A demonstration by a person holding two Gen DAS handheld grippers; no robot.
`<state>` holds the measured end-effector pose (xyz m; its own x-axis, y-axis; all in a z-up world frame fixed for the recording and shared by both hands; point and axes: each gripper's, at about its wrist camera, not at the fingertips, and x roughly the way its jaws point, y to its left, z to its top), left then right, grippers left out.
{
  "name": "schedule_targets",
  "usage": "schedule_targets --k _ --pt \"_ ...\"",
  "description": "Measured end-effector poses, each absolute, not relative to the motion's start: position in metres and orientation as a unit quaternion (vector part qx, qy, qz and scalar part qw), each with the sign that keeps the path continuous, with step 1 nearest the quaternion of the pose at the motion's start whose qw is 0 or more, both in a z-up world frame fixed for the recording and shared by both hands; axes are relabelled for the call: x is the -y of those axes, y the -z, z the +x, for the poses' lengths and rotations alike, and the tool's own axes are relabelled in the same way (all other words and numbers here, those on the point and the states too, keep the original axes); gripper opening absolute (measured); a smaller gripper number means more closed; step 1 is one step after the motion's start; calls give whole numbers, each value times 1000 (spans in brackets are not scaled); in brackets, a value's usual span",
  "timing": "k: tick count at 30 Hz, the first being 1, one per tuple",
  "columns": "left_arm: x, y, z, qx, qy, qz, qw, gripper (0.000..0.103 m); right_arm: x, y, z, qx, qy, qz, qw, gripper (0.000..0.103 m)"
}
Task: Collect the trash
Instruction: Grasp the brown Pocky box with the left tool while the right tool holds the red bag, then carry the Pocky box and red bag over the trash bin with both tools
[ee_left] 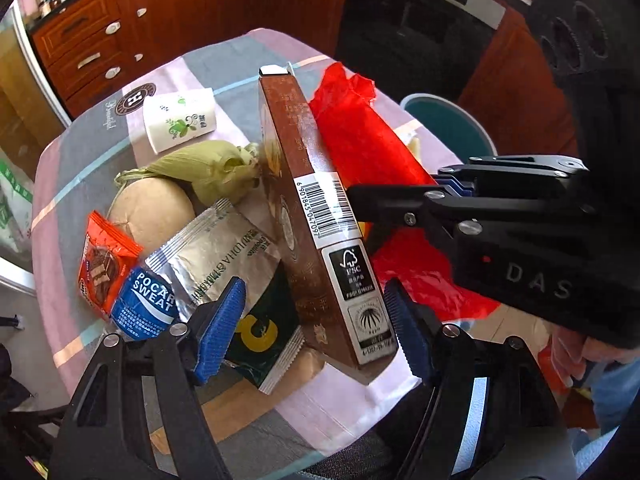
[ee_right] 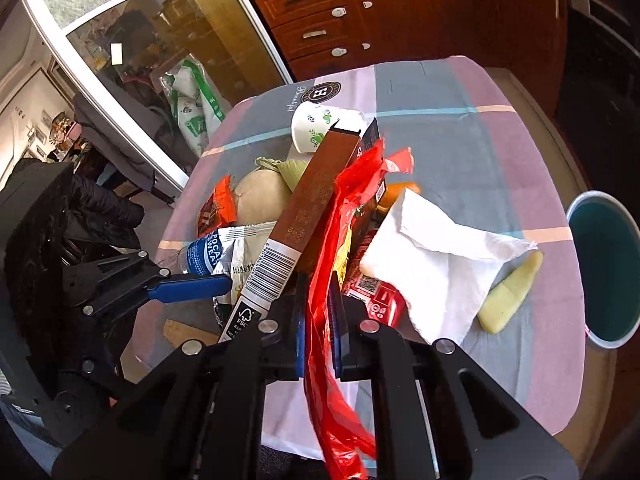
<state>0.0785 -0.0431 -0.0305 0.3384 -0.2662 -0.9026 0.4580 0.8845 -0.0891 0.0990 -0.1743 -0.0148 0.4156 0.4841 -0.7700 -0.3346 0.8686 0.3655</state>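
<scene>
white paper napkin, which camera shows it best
The right wrist view: the white paper napkin lies unfolded in full sight on the striped tablecloth, beside the pale vegetable piece. In the left wrist view the red plastic bag and the right claw cover that spot, so it cannot be seen.

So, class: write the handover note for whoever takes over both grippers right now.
Left gripper: open, jaws either side of the brown box, pads not touching it.
Right gripper: shut on the red bag.
On the table: box tilted on the pile, wrappers, Pocari bottle, paper cup, tissue.
Teal bin stands beside the table.
Done: bag gripped.
Left: everything else is uncollected.
</scene>
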Motion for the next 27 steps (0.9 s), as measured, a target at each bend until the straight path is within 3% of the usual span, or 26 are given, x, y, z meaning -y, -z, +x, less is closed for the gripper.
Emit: schedule_targets --k 5,6,7,8,25,27 --pt "44 33 81 -520 211 100 822 71 168 12 98 -481 -246 68 839 10" --pt "42 33 82 -517 205 98 825 65 169 10 98 -480 -244 70 840 10" --pt "38 33 83 -520 201 94 825 39 172 8 97 -478 -242 71 842 10" --pt "35 34 86 -528 203 83 820 26 175 7 97 -476 -239 73 843 10" --pt "15 -42 62 -447 157 65 878 22 225 -24 86 -427 -218 119 869 8" --pt "16 -37 65 -459 159 62 872 22 226 -12 89 -447 -211 115 862 14"
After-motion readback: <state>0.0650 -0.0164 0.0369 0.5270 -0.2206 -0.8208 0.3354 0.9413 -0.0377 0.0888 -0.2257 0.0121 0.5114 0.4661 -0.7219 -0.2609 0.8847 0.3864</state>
